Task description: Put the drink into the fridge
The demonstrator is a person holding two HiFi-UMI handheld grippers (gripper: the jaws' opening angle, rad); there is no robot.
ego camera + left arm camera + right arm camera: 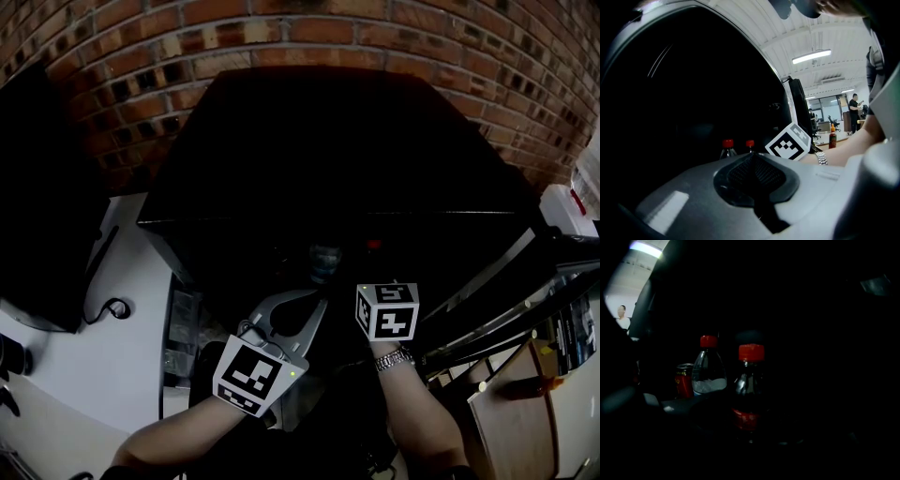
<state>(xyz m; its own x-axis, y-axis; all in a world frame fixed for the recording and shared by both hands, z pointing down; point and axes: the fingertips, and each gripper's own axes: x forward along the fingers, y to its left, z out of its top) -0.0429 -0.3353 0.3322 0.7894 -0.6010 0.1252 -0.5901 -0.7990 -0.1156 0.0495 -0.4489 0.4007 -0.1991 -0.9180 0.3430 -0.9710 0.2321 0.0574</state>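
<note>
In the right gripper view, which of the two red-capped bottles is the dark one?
The centre bottle with the red label band, nearer the camera. The other bottle, left of it beside the red can, is clear.

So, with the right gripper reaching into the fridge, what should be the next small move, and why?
Probably lower the right gripper slightly until the dark bottle between its jaws stands firm beside the clear bottle. It is already inside the fridge, but the darkness hides whether its base rests on anything.
</note>
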